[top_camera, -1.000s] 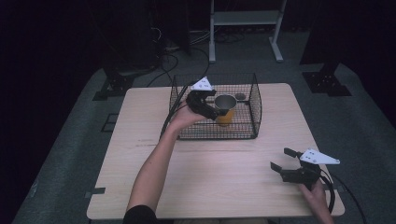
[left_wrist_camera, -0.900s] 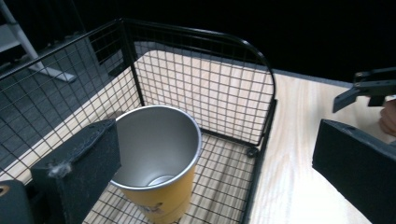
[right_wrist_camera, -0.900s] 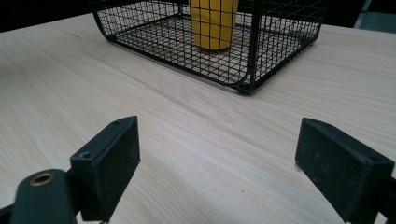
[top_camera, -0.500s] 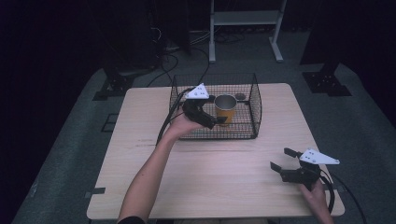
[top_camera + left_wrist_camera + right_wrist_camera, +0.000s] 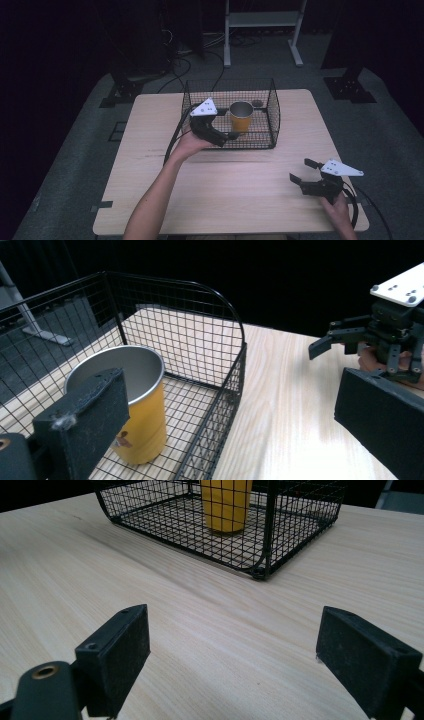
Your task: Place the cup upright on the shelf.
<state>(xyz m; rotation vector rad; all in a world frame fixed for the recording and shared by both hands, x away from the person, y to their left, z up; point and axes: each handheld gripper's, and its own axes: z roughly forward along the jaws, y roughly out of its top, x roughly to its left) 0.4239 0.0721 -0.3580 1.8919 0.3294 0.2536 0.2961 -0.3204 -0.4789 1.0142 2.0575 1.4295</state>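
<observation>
A yellow metal cup with a steel rim (image 5: 241, 116) stands upright inside the black wire basket (image 5: 274, 116) near the tabletop's far edge. It looks light, rigid and slippery; gripping across the rim seems best. Left claw (image 5: 226, 138) and right claw (image 5: 303, 170) both gape wide, empty.

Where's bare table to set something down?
Free: the broad strip of table between the wire basket and the near edge, and the left side beyond the left gripper. Crowded: the basket's floor, with the yellow cup, and the right gripper's corner.
</observation>
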